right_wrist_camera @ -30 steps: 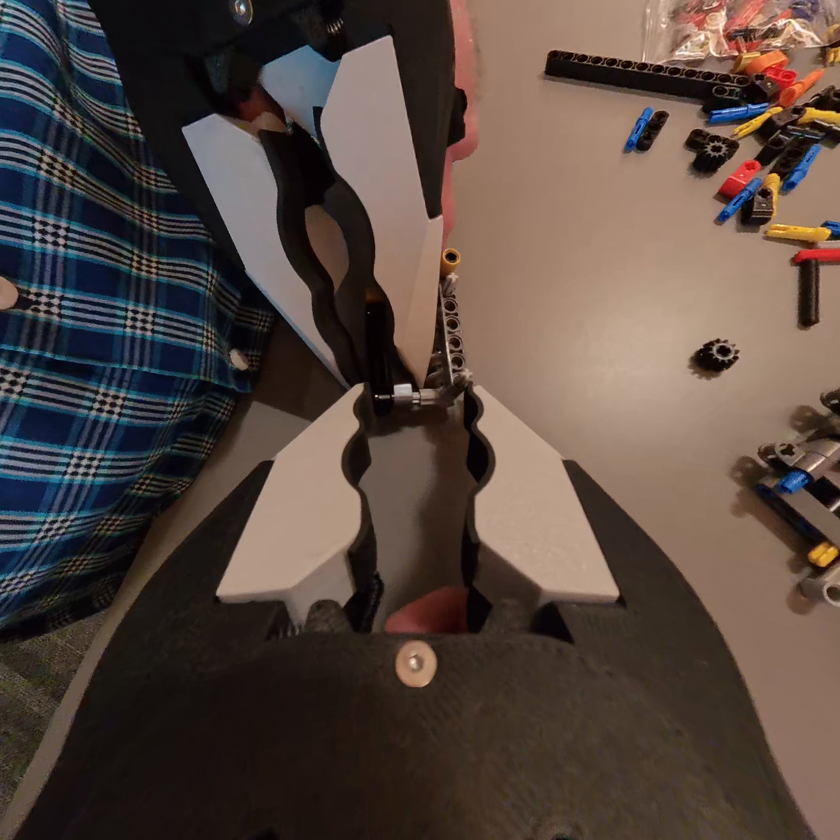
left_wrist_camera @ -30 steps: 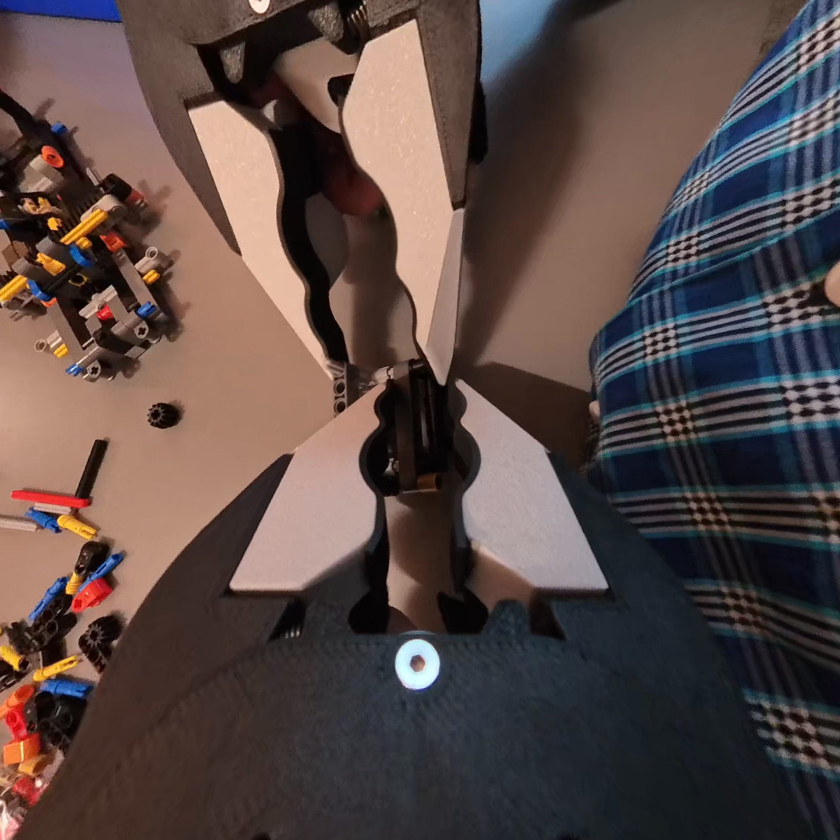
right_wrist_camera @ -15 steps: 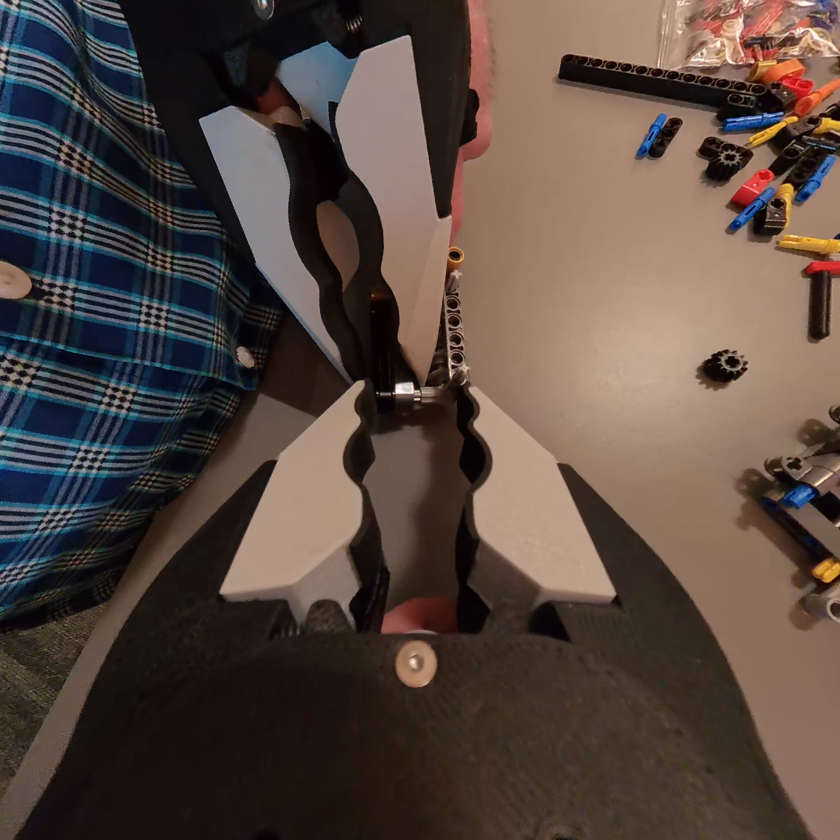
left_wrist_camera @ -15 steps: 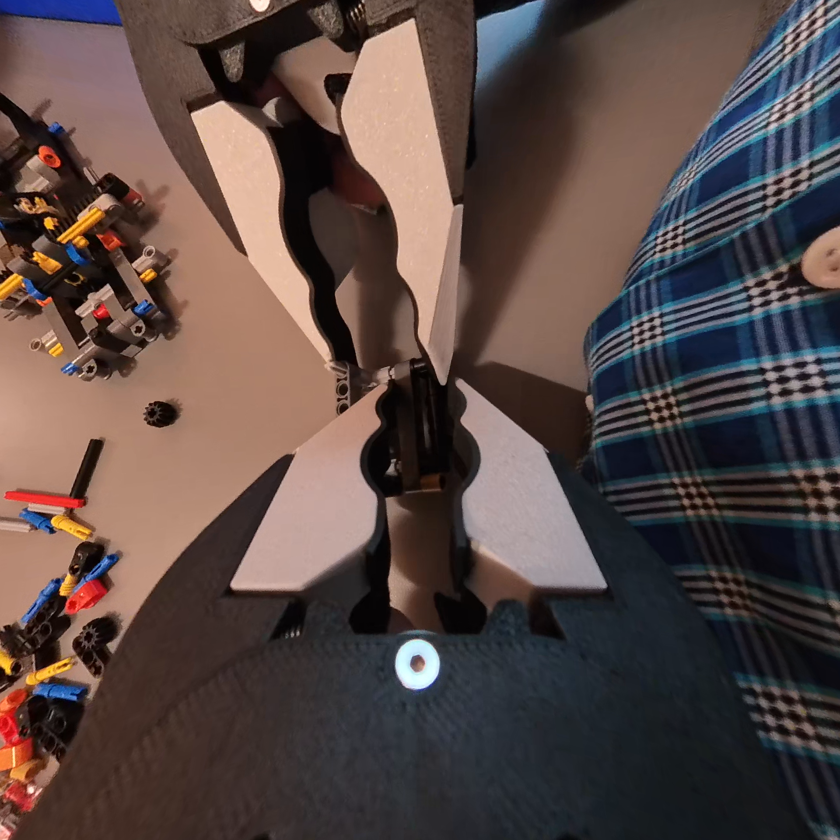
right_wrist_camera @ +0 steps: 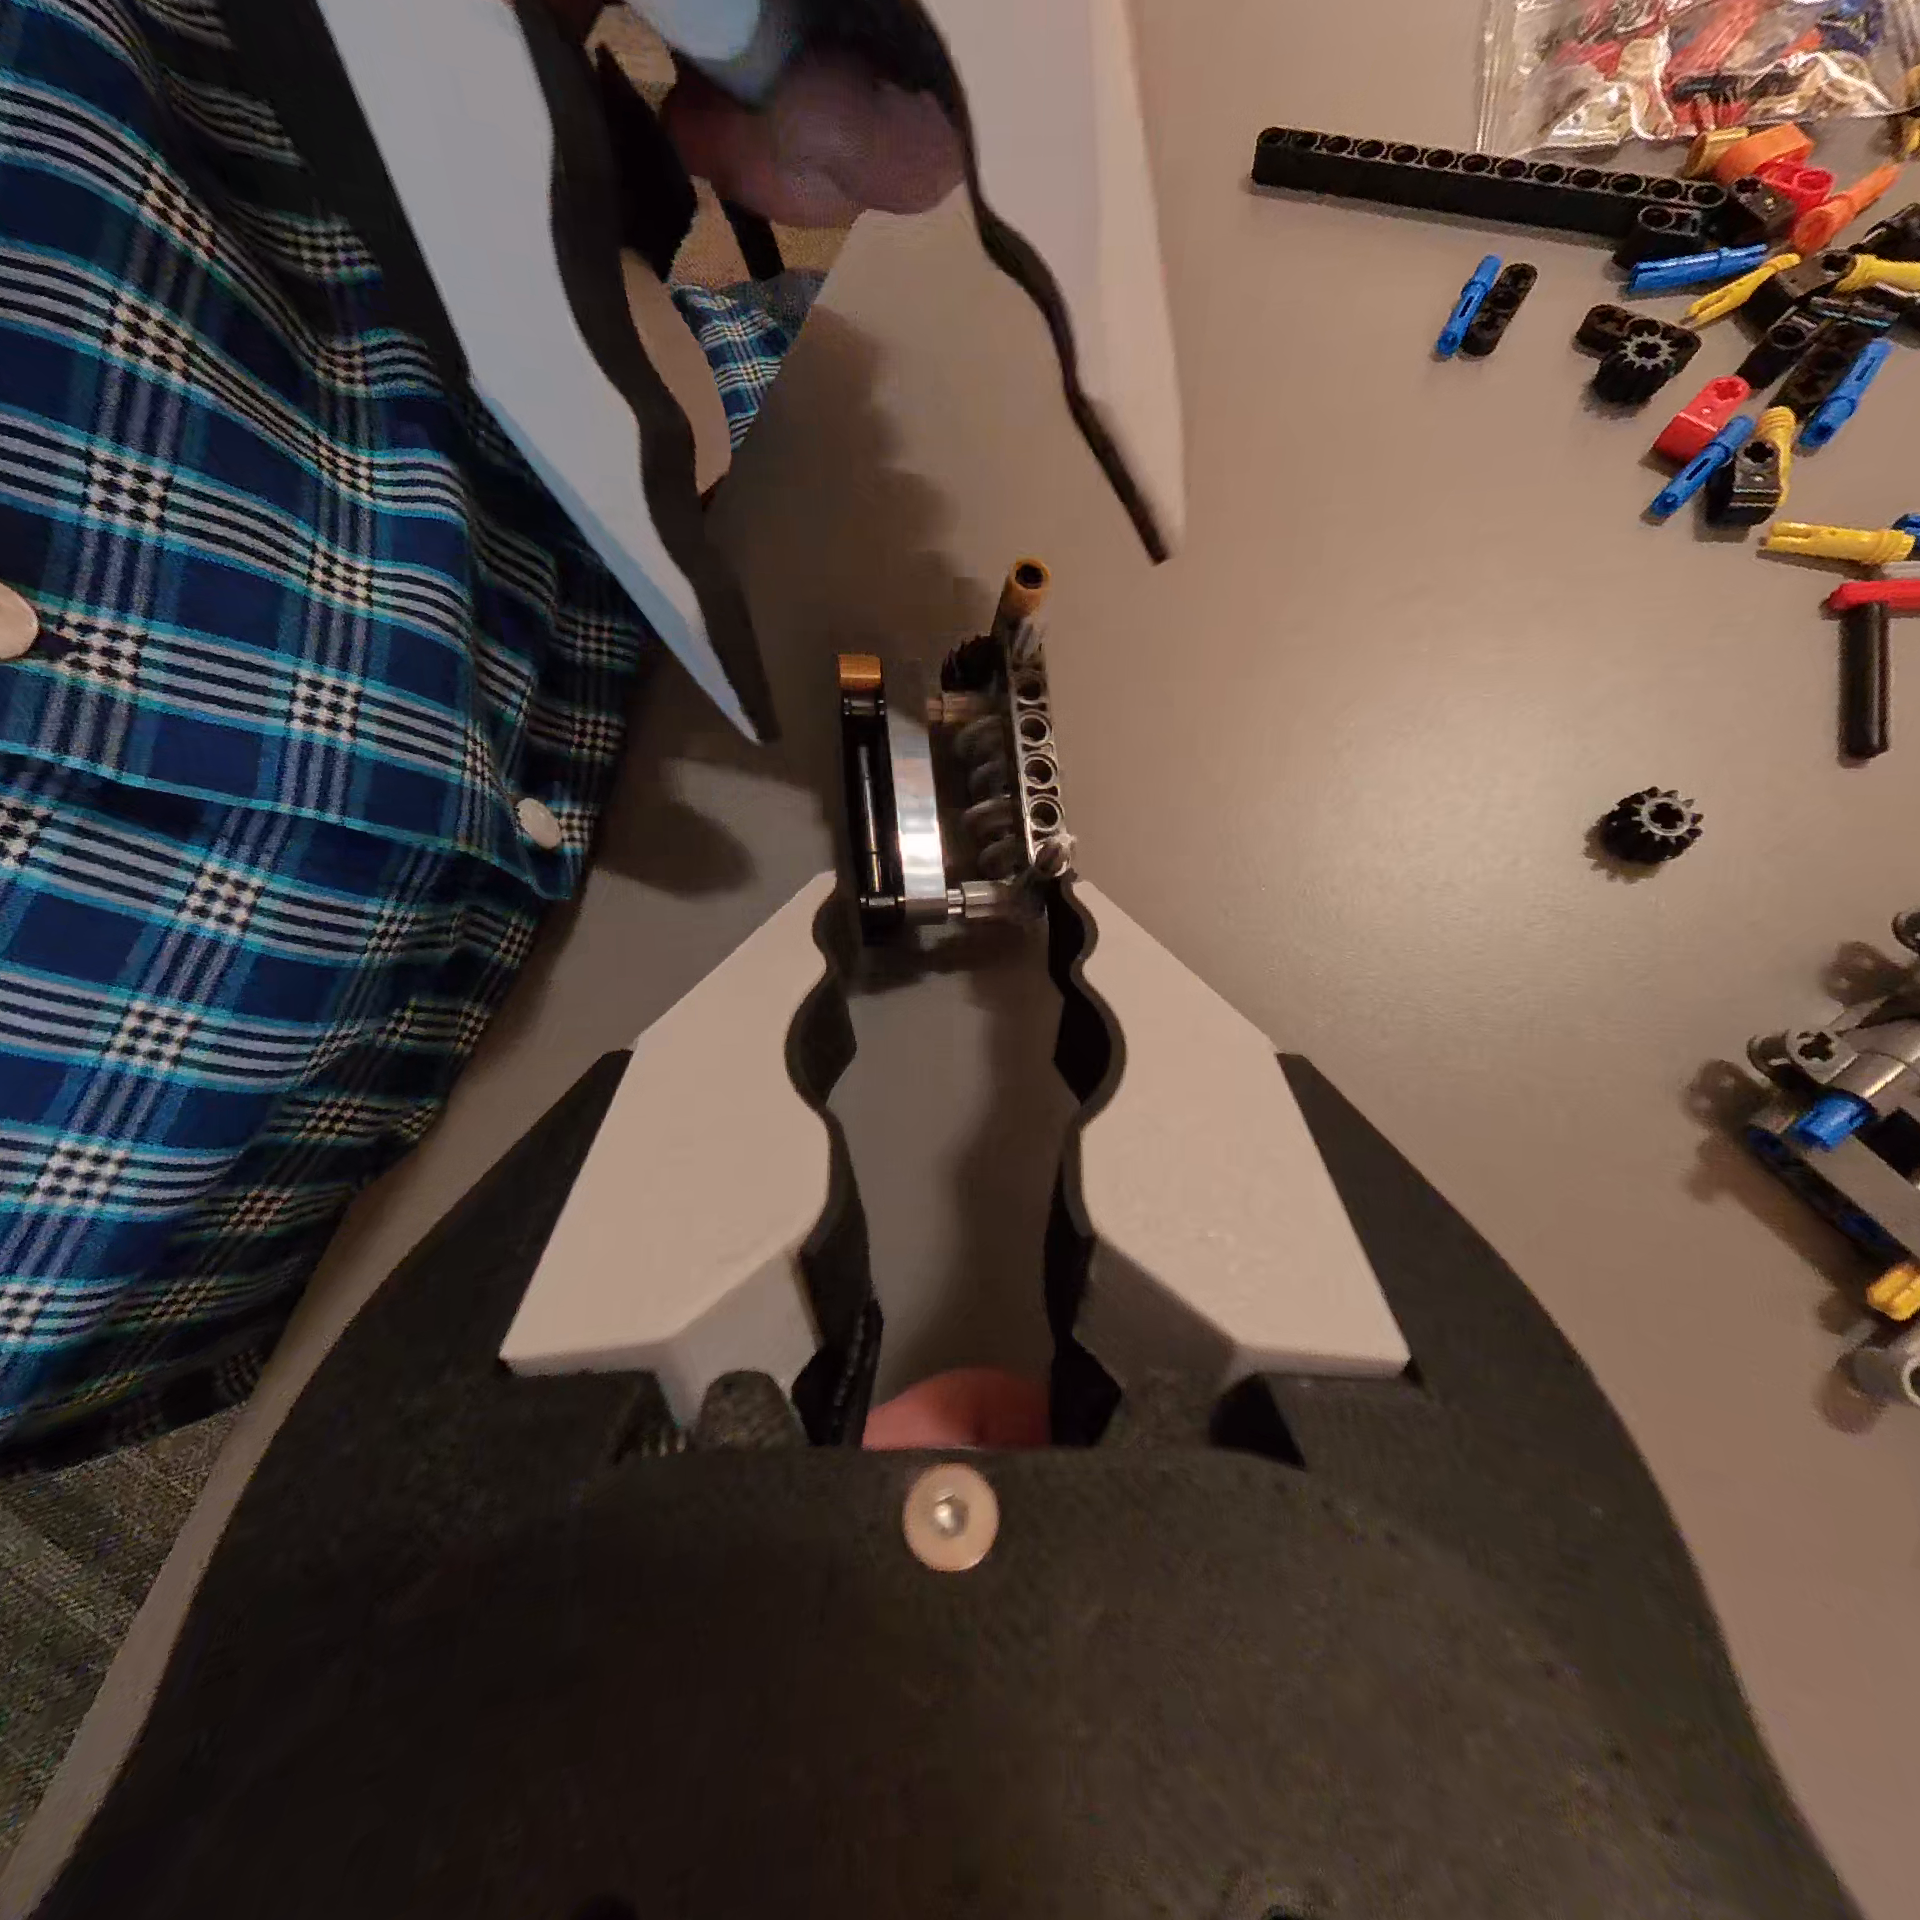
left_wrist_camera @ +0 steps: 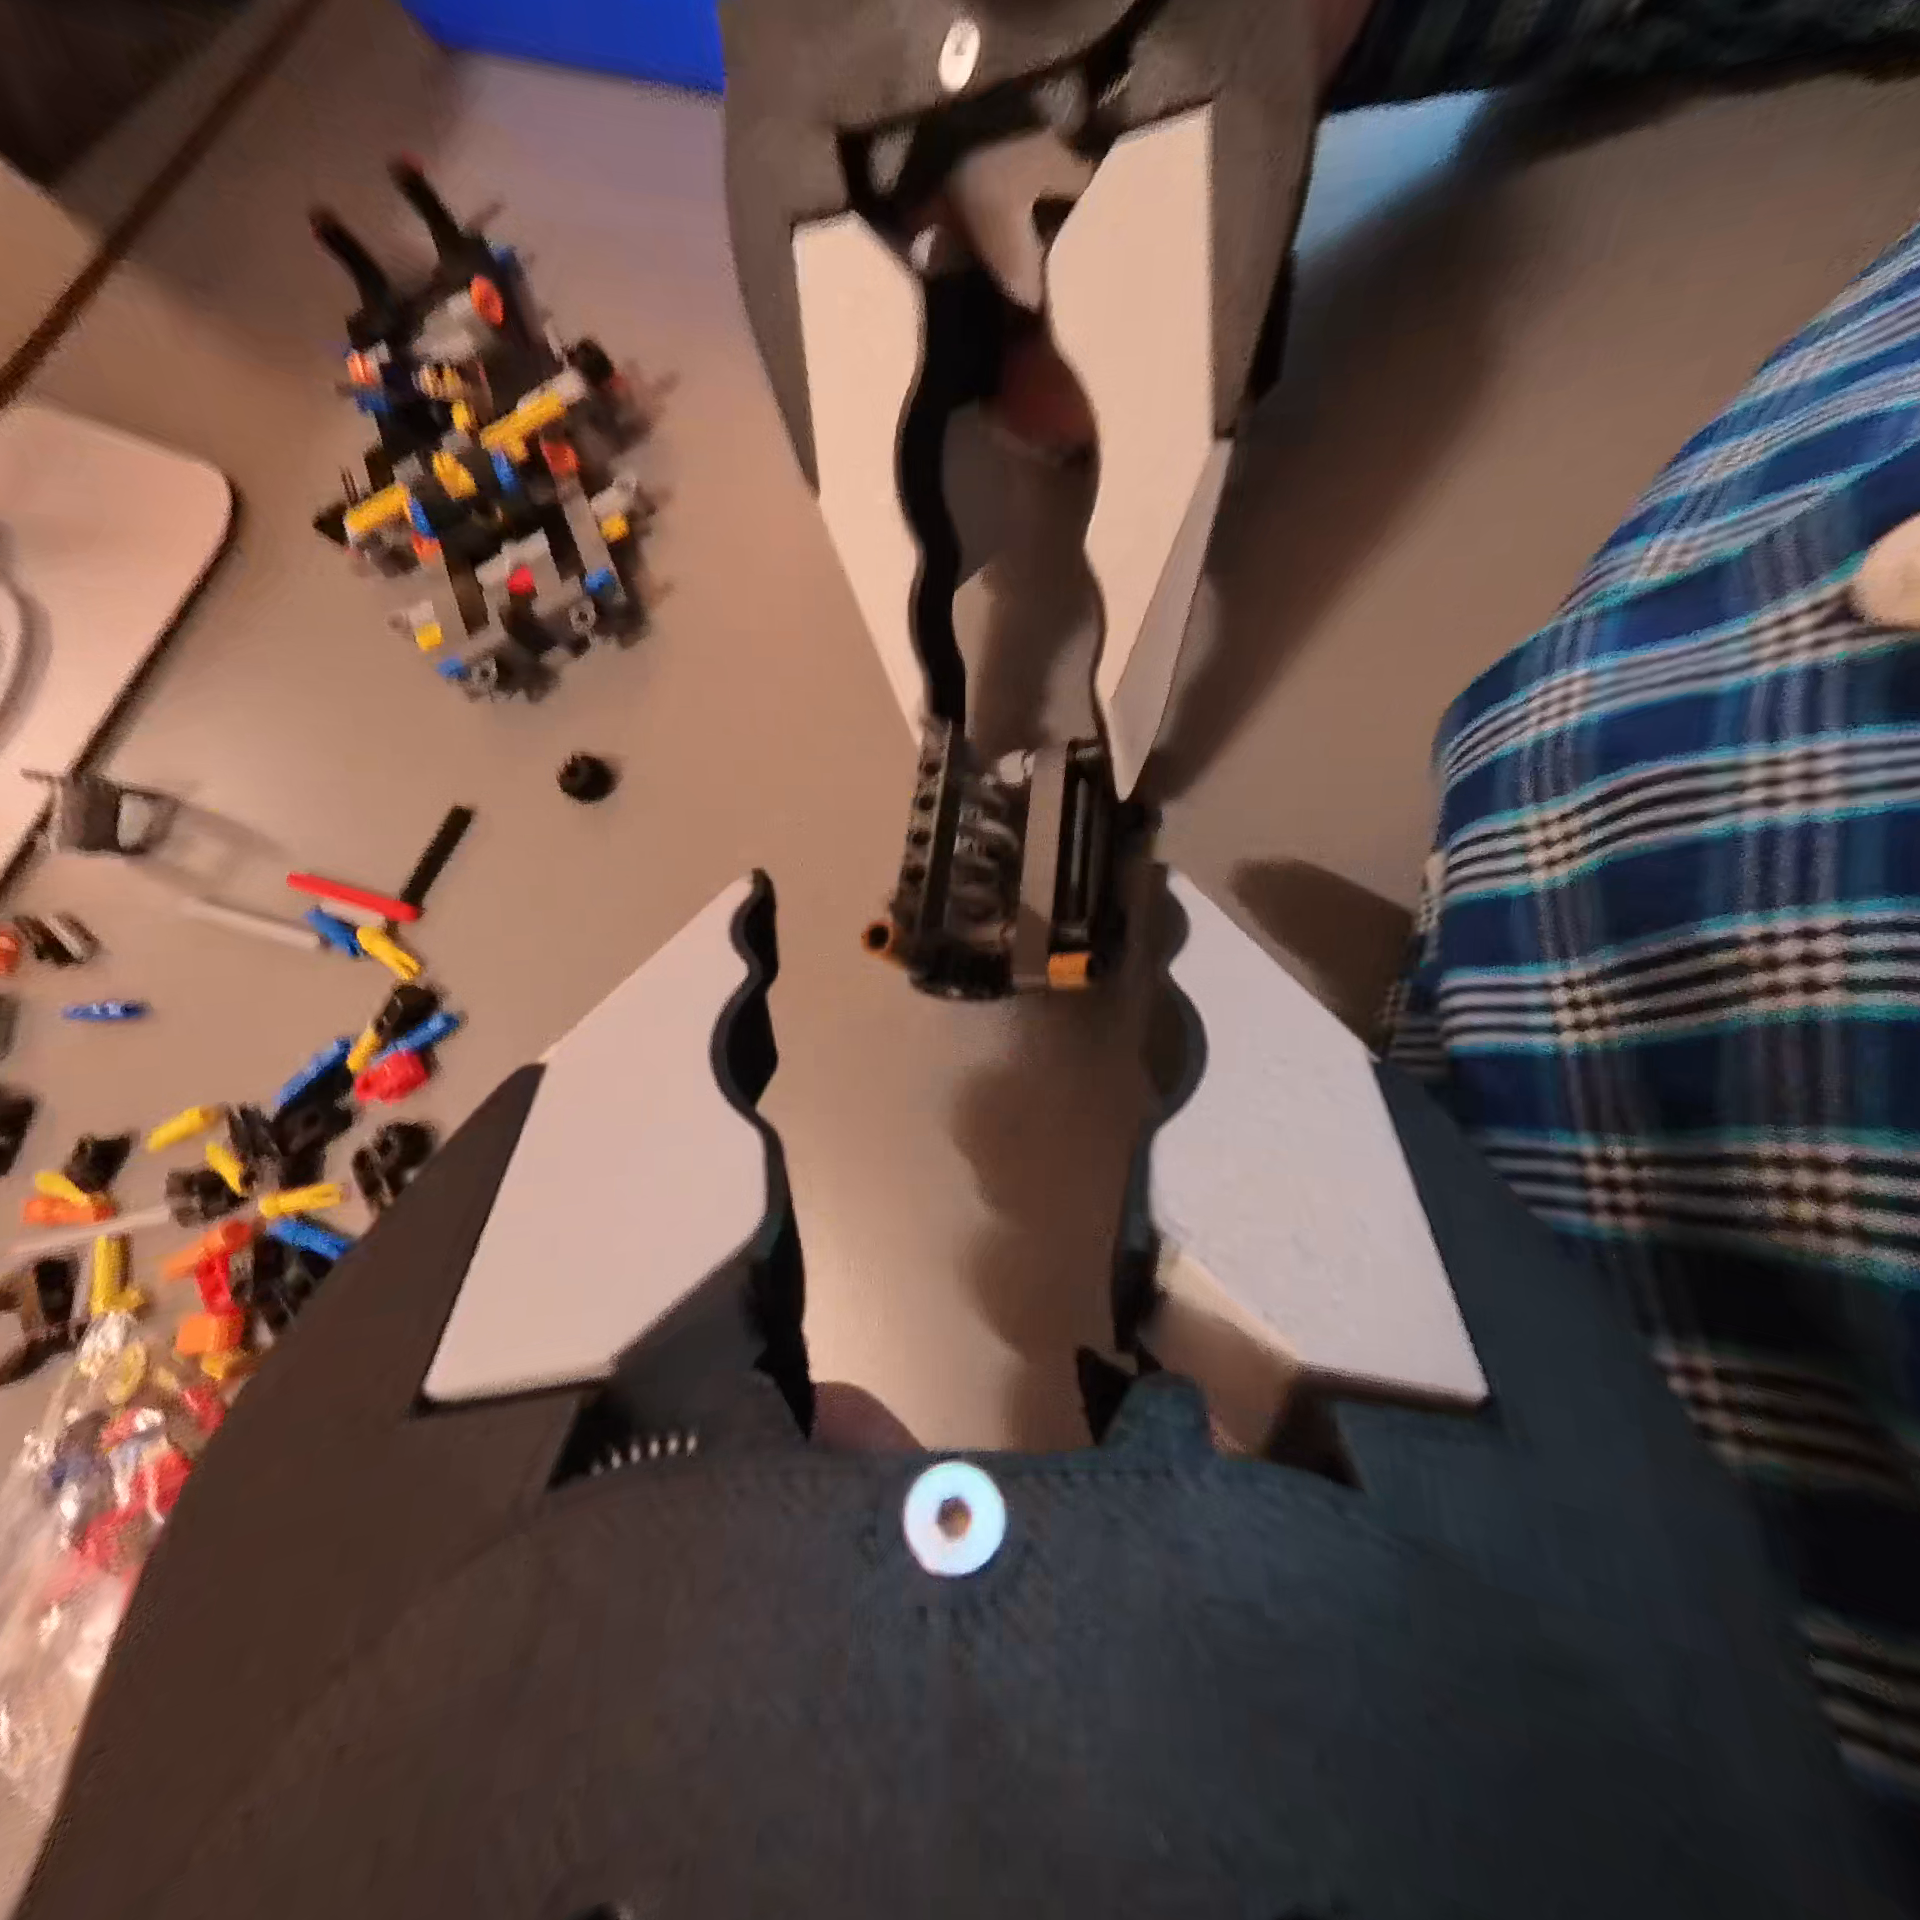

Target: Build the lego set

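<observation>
You are holding a small sub-assembly (right_wrist_camera: 951, 790) of black and grey beams with tan pin ends in your right tongs (right_wrist_camera: 951, 894), which are closing on its near end at the centre of the right wrist frame, just above the desk (right_wrist_camera: 1351, 935). Your left tongs (left_wrist_camera: 961, 914) are standing wide open and holding nothing, with that sub-assembly just ahead of their tips. The larger part-built model (left_wrist_camera: 488, 488) is sitting at the upper left of the left wrist frame, and many loose pieces (left_wrist_camera: 260, 1174) and a parts bag (right_wrist_camera: 1683, 62) are lying unused, so you are looking far from finished, I judge. No brand mark or writing is showing legibly anywhere.
</observation>
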The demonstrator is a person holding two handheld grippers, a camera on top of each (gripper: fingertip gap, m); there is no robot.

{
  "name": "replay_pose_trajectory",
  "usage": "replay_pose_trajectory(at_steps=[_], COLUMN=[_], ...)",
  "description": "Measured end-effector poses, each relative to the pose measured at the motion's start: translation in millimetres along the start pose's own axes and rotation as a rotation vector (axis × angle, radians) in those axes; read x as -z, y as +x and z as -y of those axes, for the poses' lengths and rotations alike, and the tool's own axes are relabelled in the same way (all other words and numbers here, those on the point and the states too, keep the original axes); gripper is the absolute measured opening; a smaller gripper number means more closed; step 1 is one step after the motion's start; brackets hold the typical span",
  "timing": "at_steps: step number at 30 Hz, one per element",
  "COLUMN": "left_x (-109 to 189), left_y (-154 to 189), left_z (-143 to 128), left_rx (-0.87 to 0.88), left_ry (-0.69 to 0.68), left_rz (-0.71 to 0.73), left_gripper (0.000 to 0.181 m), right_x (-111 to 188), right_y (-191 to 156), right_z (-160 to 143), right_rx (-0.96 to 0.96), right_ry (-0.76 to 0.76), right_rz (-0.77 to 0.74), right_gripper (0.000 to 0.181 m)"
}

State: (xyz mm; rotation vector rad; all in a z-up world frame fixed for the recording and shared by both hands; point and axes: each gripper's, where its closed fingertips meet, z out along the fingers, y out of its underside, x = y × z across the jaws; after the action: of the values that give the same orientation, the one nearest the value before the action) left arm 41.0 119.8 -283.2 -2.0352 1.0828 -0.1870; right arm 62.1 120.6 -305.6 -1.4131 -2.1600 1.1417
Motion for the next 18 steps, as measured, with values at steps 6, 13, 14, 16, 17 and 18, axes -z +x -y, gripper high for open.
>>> replay_pose_trajectory(at_steps=[6,13,14,16,17,18], left_x=[-9,-12,-12,-13,-13,-13], left_y=[6,13,13,13,13,13], left_z=[-18,-19,-19,-18,-18,-18], left_rx=[0.134,0.186,0.186,0.177,0.171,0.162], left_ry=[-0.037,-0.003,0.002,0.009,0.010,0.012], left_rz=[-0.143,-0.244,-0.248,-0.248,-0.249,-0.248], left_gripper=[0.052,0.041,0.041,0.041,0.040,0.040], right_x=[0,1,0,1,1,1], right_y=[0,0,0,0,0,0], right_z=[0,0,0,0,0,0], right_rx=[0.005,0.004,0.008,0.007,0.009,0.011], right_ry=[0.002,0.005,0.005,0.004,0.003,0.003], right_rz=[-0.002,0.002,0.001,0.003,0.005,0.005], right_gripper=[0.034,0.033,0.033,0.033,0.033,0.033])
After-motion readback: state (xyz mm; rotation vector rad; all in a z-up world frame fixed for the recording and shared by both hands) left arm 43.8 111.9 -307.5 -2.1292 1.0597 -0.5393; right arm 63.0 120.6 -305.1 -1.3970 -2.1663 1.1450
